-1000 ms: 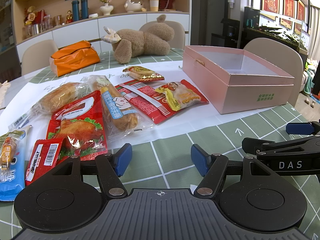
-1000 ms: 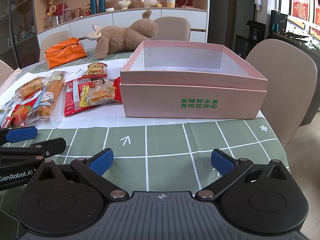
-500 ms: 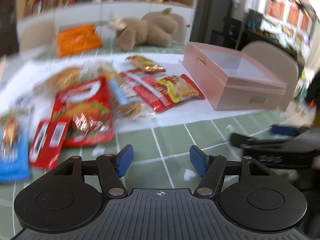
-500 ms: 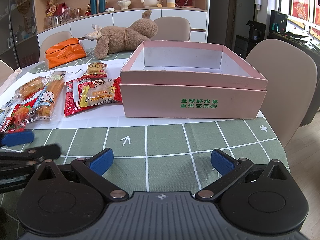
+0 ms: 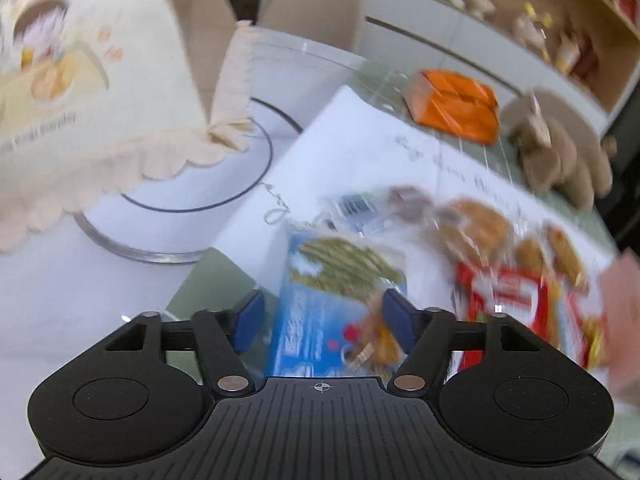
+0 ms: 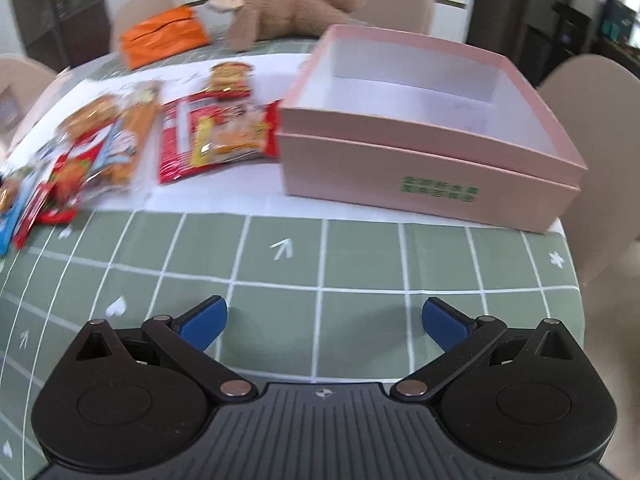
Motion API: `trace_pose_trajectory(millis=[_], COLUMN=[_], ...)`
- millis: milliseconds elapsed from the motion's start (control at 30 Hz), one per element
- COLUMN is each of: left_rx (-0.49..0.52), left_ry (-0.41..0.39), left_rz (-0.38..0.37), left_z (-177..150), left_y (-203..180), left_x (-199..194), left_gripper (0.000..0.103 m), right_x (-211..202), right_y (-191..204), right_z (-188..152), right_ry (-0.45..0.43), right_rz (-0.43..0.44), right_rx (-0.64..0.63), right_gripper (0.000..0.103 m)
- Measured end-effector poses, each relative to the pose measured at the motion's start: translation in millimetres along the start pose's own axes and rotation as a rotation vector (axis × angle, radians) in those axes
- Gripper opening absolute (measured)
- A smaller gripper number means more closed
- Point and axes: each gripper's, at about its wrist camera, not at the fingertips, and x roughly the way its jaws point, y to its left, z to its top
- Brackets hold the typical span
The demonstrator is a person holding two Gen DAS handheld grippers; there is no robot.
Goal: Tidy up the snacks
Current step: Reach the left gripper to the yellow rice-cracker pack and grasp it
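From the left wrist we look steeply down and tilted, close over a blue snack packet [image 5: 320,320] at the desk's [image 5: 80,300] edge. From the right wrist we look forward and down across the green cloth toward the pink box [image 6: 420,168]. Both views share the orange bag [image 5: 456,108] and plush toy [image 5: 560,160].

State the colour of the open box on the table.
Pink outside, white inside: the box, clearest in the right wrist view.

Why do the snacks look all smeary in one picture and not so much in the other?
Left wrist view: heavy motion blur smears the blue snack packet and red packet. Right wrist view: milder blur, the pink box reads clearly, and the fisheye lens bends the tablecloth lines.
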Motion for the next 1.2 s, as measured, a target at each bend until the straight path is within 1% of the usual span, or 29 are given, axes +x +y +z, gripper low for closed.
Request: trace_pose_trajectory(millis=[33, 67, 100, 167, 233, 300, 367, 467, 533, 600, 667, 733, 767, 800, 867, 900, 933, 1033, 1067, 1133, 1200], left_rx=[-0.016, -0.007, 0.028, 0.123, 0.233, 0.282, 0.303, 0.341, 0.366, 0.358, 0.328, 0.309, 0.302, 0.3, 0.32, 0.333, 0.342, 0.342, 0.344, 0.362, 0.428], left_ry=[-0.001, 0.004, 0.018, 0.06, 0.075, 0.093, 0.112, 0.146, 0.156, 0.112, 0.02, -0.039, -0.041, -0.017, 0.068, 0.099, 0.124, 0.158, 0.172, 0.195, 0.211], left_rz=[0.0, 0.004, -0.001, -0.046, -0.099, -0.133, -0.179, -0.252, -0.281, -0.271, -0.265, -0.299, -0.327, -0.366, -0.428, -0.445, -0.445, -0.402, -0.367, -0.309, -0.266], left_z=[3, 6, 7, 3, -9, -20, -31, -47, -54, -57, -50, -35, -28, -17, 3, 12, 20, 41, 46, 48, 45], left_y=[3, 2, -3, -18, -38, -54, -64, -73, -77, -75, -78, -88, -95, -107, -144, -162, -185, -245, -265, -292, -308], left_x=[4, 6, 11, 19, 18, 14, 10, 3, -4, -16, -32, -41, -43, -38, -17, -5, 11, 61, 80, 113, 135], left_gripper=[0.071, 0.065, 0.062, 0.061, 0.061, 0.063, 0.062, 0.061, 0.061, 0.06, 0.06, 0.06, 0.06, 0.06, 0.06, 0.06, 0.06, 0.06, 0.06, 0.06, 0.06], right_x=[-3, -9, -12, -19, -24, -28, -33, -37, -39, -36, -32, -25, -24, -24, -24, -24, -23, -23, -22, -19, -15], right_y=[1, -1, 0, 1, 4, 11, 16, 21, 19, 13, 9, 4, 3, 1, 1, 2, 4, 8, 9, 11, 11], right_z=[-2, -5, -8, -13, -14, -13, -12, -7, 0, 12, 26, 41, 46, 51, 61, 66, 70, 77, 78, 77, 72], right_ry=[0.006, 0.006, 0.003, -0.01, -0.03, -0.063, -0.096, -0.13, -0.15, -0.161, -0.163, -0.157, -0.162, -0.172, -0.195, -0.201, -0.206, -0.207, -0.199, -0.176, -0.148], right_rz=[0.018, 0.037, 0.061, 0.117, 0.143, 0.123, 0.099, 0.107, 0.121, 0.132, 0.15, 0.143, 0.148, 0.162, 0.167, 0.157, 0.147, 0.128, 0.125, 0.115, 0.114], right_rx=[-0.009, -0.004, 0.001, 0.011, 0.004, -0.021, -0.049, -0.068, -0.06, -0.033, -0.01, 0.016, 0.024, 0.025, 0.014, 0.005, -0.007, -0.045, -0.056, -0.075, -0.08], right_gripper=[0.103, 0.102, 0.1, 0.098, 0.098, 0.098, 0.098, 0.098, 0.098, 0.094, 0.09, 0.088, 0.087, 0.087, 0.087, 0.087, 0.087, 0.087, 0.087, 0.087, 0.087])
